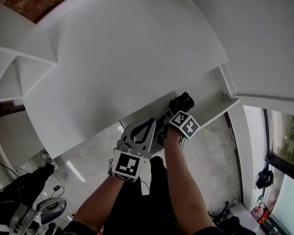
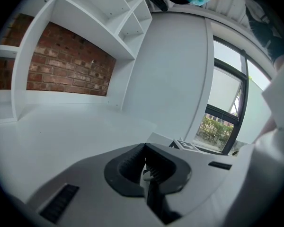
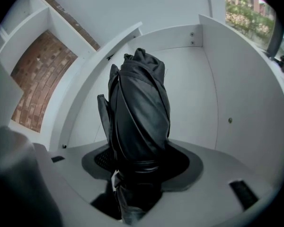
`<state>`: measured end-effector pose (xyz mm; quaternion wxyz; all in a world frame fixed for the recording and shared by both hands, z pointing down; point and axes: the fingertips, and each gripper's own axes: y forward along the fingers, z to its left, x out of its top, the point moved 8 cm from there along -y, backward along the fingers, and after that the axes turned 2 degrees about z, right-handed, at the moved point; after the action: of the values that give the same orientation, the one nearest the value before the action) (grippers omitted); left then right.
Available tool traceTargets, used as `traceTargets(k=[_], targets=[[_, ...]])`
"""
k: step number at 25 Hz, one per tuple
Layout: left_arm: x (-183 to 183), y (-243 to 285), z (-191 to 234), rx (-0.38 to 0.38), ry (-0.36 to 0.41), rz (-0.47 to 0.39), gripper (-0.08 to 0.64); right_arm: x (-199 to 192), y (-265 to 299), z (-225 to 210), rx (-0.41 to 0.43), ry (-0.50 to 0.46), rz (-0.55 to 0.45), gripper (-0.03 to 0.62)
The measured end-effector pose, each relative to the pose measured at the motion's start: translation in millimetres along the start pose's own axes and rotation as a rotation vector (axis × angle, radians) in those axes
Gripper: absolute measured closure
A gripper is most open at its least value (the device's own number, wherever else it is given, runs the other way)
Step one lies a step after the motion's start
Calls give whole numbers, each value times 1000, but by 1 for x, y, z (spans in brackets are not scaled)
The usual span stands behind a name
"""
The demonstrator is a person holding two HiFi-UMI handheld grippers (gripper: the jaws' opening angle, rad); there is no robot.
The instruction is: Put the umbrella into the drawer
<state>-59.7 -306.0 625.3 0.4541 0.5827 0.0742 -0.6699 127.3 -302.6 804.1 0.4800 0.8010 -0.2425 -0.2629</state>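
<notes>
The folded black umbrella (image 3: 139, 108) stands up between the jaws of my right gripper (image 3: 139, 167), which is shut on its lower end. In the head view the umbrella (image 1: 182, 102) pokes into the open white drawer (image 1: 214, 105) under the desk top, and the right gripper (image 1: 174, 113) is at the drawer's left part. The drawer's white walls (image 3: 236, 84) surround the umbrella. My left gripper (image 1: 148, 127) hovers just left of it at the desk's front edge. Its jaws (image 2: 144, 167) are shut with nothing between them.
A wide white desk top (image 1: 122, 67) spreads above the drawer. White shelves (image 1: 19, 67) and a brick wall (image 2: 66, 65) are at the left. A window (image 1: 286, 151) is at the right. Cables and a grey appliance (image 1: 51, 209) lie on the floor.
</notes>
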Motion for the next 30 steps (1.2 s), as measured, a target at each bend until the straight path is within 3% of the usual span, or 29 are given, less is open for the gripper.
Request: traceTargets(k=[9, 25, 27, 30], targets=[[-1, -4, 12, 20, -11, 13, 554, -2, 20, -7, -105, -19, 27, 345], [9, -14, -8, 31, -8, 24, 554, 9, -29, 9, -50, -55, 11, 337], [13, -19, -11, 40, -8, 30, 554, 12, -40, 10, -30, -74, 1, 358], [17, -26, -15, 60, 3, 24, 554, 16, -59, 18, 5, -149, -21, 446]])
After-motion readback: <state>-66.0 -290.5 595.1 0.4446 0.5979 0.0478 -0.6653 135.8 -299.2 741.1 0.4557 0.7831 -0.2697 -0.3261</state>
